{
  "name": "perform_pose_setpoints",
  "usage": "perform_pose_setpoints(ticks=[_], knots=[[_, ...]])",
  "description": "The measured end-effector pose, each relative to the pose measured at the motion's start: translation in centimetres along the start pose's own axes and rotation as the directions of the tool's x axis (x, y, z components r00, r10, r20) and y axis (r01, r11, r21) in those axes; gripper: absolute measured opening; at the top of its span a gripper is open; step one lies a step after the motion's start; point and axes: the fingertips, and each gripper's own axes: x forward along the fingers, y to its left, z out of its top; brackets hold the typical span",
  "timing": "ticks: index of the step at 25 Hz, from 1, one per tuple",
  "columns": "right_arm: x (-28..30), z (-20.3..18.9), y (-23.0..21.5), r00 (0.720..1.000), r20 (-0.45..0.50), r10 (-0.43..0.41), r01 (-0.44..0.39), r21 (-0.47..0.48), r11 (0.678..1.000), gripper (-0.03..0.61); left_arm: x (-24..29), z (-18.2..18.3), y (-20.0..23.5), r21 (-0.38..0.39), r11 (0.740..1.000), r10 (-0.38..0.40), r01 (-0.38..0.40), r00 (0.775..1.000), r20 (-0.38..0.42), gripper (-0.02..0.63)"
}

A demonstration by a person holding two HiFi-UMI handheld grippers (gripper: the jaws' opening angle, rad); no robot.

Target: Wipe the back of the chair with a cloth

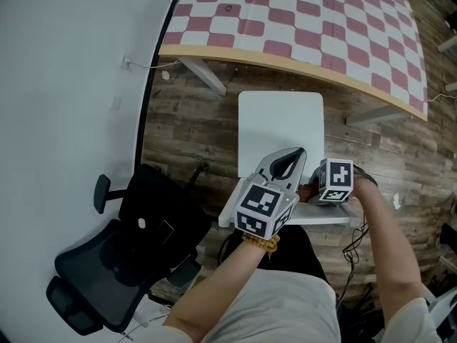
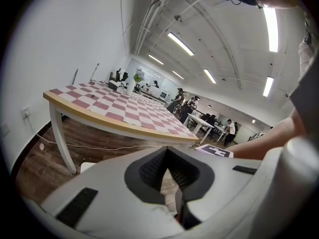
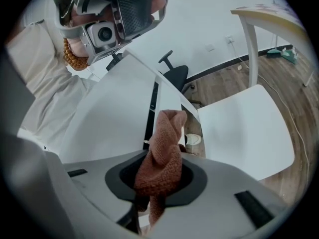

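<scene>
The white chair [image 1: 278, 127] stands below me, its seat toward the checkered table and its back [image 1: 325, 220] nearest my body. My right gripper [image 1: 311, 189] is shut on a brown cloth [image 1: 305, 191] at the top of the chair back. In the right gripper view the cloth [image 3: 163, 148] sticks up out of the jaws, its tip at the back's white edge [image 3: 172, 94], with the seat [image 3: 244, 128] to the right. My left gripper [image 1: 294, 156] hovers over the seat's rear, shut with nothing held; its pads [image 2: 154, 171] meet.
A table with a red-and-white checkered top [image 1: 307, 20] stands past the chair. A black office chair [image 1: 136, 249] sits to the left by the white wall. Cables [image 1: 353, 252] trail on the wood floor at right. Distant people and tables [image 2: 199, 116] appear in the left gripper view.
</scene>
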Motion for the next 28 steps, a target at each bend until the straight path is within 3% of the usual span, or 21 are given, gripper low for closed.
perform_pose_setpoints(ticks=[20,28], knots=[[-6.6,2.9,7.0,0.998,0.049,0.050,-0.046,-0.073,0.996,0.098,-2.6,3.2,-4.3,0.035,0.999,-0.025,0.024,0.999,0.036,0.012],[-7.2,2.8,7.6,0.997,0.055,0.044,-0.040,-0.076,0.996,0.098,-2.7,3.4,-5.1,0.049,0.998,-0.037,0.036,0.999,0.035,0.012]])
